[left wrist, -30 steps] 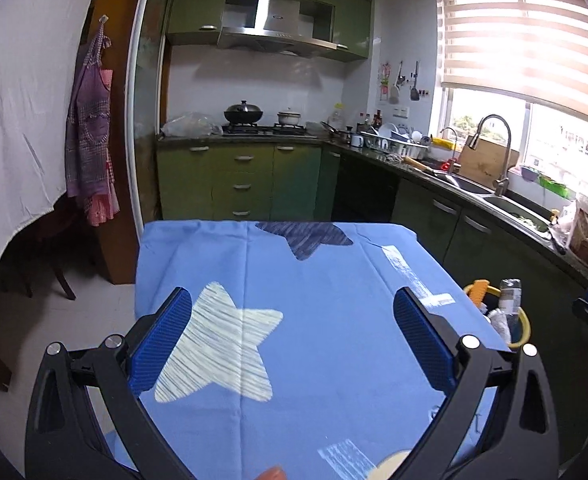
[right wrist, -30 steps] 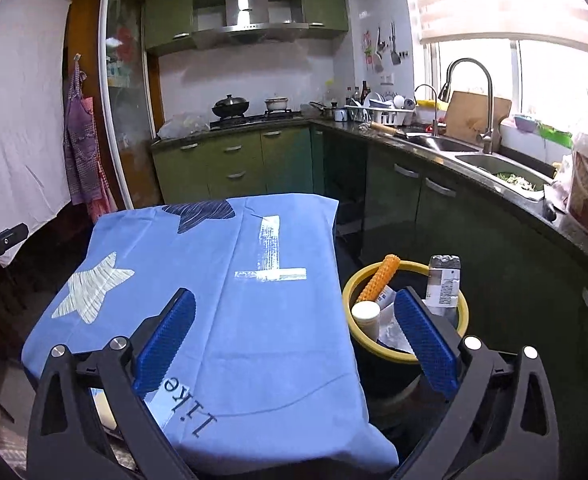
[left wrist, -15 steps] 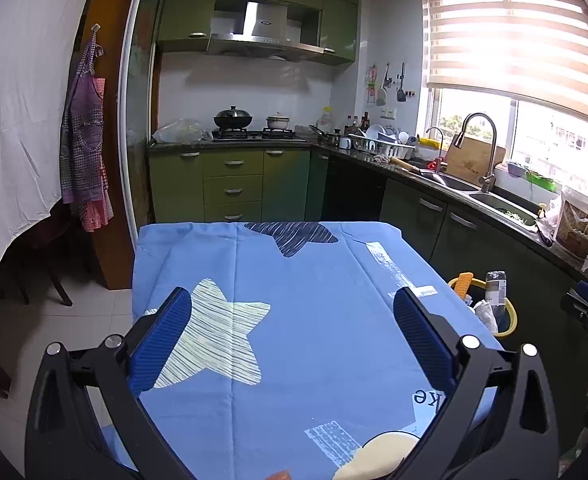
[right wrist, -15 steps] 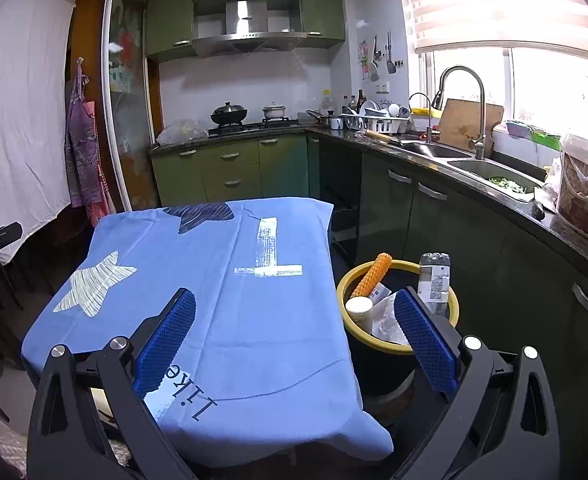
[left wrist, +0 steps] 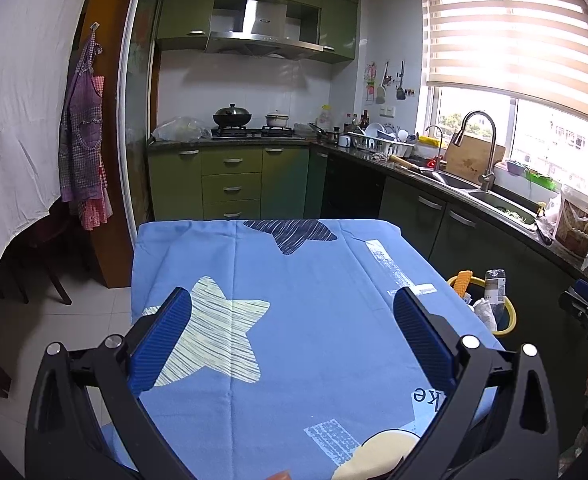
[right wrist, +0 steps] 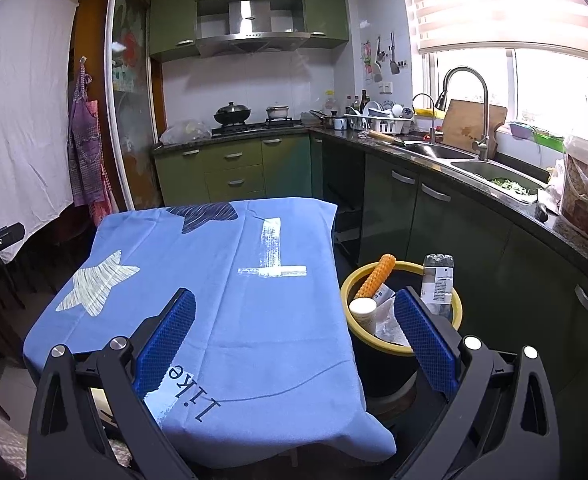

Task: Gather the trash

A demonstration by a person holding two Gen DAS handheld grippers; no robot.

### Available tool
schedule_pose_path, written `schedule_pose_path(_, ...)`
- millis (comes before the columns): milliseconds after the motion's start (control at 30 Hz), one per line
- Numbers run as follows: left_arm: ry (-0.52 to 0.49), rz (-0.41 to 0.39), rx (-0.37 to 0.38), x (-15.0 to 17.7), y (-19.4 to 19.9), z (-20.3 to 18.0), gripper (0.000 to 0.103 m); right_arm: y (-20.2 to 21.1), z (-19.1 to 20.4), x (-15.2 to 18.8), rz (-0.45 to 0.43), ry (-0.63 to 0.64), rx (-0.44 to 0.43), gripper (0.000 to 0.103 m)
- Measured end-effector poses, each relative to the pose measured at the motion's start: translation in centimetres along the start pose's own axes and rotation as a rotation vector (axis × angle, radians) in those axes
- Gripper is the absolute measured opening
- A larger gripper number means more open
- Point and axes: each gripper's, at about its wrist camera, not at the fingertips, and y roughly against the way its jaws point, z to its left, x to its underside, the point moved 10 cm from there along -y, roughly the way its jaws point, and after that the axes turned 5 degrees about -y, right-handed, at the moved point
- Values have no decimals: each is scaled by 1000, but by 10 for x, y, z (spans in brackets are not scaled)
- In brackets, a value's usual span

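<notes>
Left gripper [left wrist: 292,340]: ribbed blue rubber fingers [left wrist: 162,340] spread wide, nothing between them, above the bench [left wrist: 313,320]. Right gripper [right wrist: 294,340]: fingers likewise spread and bare. The bench wears a smooth blue cloth [right wrist: 222,280] printed with hatched stars and block lettering.

Trash sits in a round black bin [right wrist: 389,364] with yellow rim, just beside the bench's right edge: knobbly orange corn cob [right wrist: 375,276], crushed clear plastic bottle [right wrist: 437,284], white-capped jar [right wrist: 362,312], crumpled paper [right wrist: 389,324]. Glossy green cabinets [right wrist: 234,168] behind.
</notes>
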Motion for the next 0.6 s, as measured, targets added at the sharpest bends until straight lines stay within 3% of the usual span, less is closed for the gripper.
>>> schedule_pose_path(600, -3, 2, 4, 1, 0, -1, 96, -1, 2, 1, 1, 4, -6, 98)
